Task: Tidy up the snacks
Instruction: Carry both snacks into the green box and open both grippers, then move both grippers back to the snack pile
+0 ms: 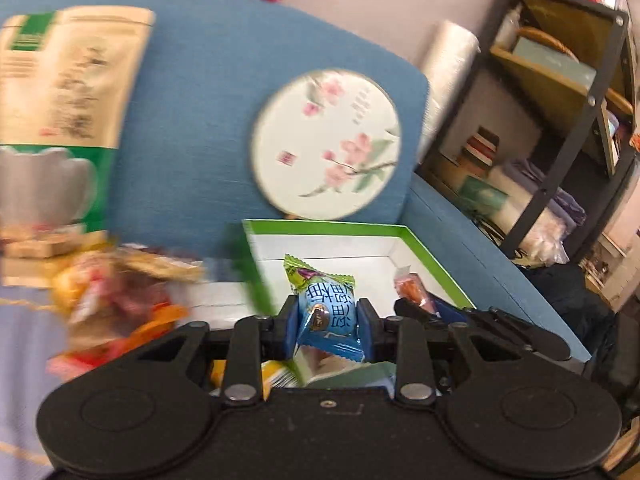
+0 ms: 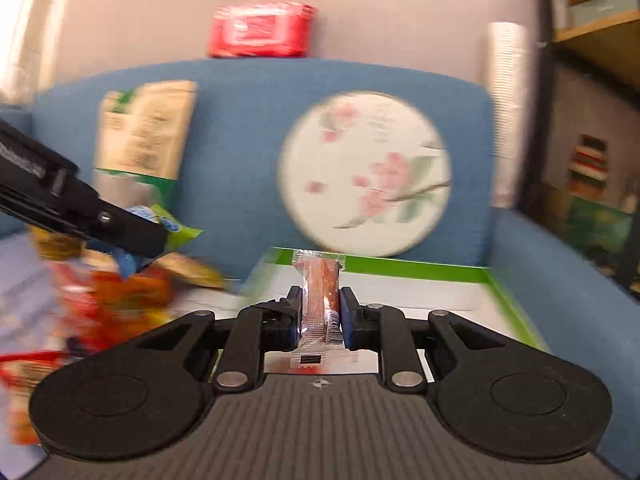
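Snacks lie in a blurred heap [image 1: 116, 300] on the pale cloth at the left of the blue sofa [image 1: 192, 120], red, orange and yellow wrappers piled loosely, with a tall tan-and-green pouch [image 1: 60, 112] standing against the backrest behind them. Just right of that heap, your left gripper [image 1: 328, 316] has its pads pressed on a blue-and-green candy packet [image 1: 326, 308], held upright with the crimped green end on top. Behind it sits the open box [image 1: 436, 260] with a green rim and white inside; what lies on its floor you cannot tell, since the grippers cover most of it. Your right gripper [image 2: 320, 312] is closed tight on a slim clear-wrapped reddish snack stick [image 2: 318, 300], also upright, held above the near part of that box. A round fan painted with pink blossoms [image 1: 326, 144] leans on the backrest behind the box. Further right stands a dark shelf unit [image 1: 560, 120] holding boxes and folded bags. A red pack [image 2: 262, 30] rests on top of the sofa back.
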{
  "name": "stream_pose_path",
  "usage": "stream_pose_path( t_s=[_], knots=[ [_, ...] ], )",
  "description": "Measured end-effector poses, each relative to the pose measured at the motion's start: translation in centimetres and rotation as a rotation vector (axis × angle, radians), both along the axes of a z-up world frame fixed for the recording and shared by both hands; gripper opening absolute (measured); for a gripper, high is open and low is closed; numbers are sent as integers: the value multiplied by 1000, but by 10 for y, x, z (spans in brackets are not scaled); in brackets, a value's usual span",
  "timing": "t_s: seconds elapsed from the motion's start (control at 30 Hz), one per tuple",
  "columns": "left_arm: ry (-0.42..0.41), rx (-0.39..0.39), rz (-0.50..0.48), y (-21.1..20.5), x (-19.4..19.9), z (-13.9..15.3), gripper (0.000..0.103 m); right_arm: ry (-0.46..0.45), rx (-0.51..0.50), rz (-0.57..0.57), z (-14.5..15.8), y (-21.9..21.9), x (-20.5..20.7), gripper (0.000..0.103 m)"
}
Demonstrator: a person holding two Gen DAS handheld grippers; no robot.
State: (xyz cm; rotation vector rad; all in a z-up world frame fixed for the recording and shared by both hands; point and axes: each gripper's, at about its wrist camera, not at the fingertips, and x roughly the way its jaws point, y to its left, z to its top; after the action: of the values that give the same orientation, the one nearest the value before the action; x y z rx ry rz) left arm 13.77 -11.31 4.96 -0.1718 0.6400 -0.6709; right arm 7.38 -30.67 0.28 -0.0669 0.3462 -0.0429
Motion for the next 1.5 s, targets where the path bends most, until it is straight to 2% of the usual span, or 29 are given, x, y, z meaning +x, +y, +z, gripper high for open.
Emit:
stream_pose_path(
  t_s=[0.13, 0.27, 0.33, 0.37, 0.4, 0.43, 0.5, 0.6, 0.8, 1.0, 1.13, 1.3, 1.43, 1.5],
  knots=[
    [8, 28, -19, -35, 21, -17, 44, 75, 10, -47, -20, -15, 13, 33],
    [50, 37, -16, -54, 42, -36, 46, 81, 15, -48, -24, -14, 18, 33],
    [45, 44, -18, -57, 46, -42, 56, 97, -4, -30, -29, -8, 22, 35],
    [39, 40, -20, -57, 47, -44, 65, 112, -20, -22, -32, -3, 24, 44],
    [32, 33, -21, -56, 48, -46, 103, 132, -50, -20, -34, 2, 26, 56],
    [25, 35, -4, -54, 47, -46, 103, 132, -78, -20, -35, 6, 26, 62],
    [-23, 40, 54, -46, 39, -42, 103, 88, -110, -3, -31, 11, 20, 103],
    [-44, 45, 55, -27, 30, -31, 103, 39, -88, 16, -24, 16, 13, 103],
    [-59, 19, 176, 47, -12, -11, 103, 10, -28, 65, -17, 26, -6, 103],
    [24, 77, 307, 115, -51, -29, 103, 41, 159, 172, -15, 48, -25, 103],
    [52, 84, 350, 142, -65, -50, 103, 82, 138, 222, -24, 76, -34, 103],
    [65, 86, 343, 154, -58, -68, 103, 192, 197, 309, -43, 102, -38, 103],
    [64, 86, 274, 149, -32, -79, 103, 211, 176, 380, -50, 116, -38, 103],
    [66, 88, 243, 147, -18, -84, 103, 210, 208, 439, -49, 117, -39, 103]
  ],
)
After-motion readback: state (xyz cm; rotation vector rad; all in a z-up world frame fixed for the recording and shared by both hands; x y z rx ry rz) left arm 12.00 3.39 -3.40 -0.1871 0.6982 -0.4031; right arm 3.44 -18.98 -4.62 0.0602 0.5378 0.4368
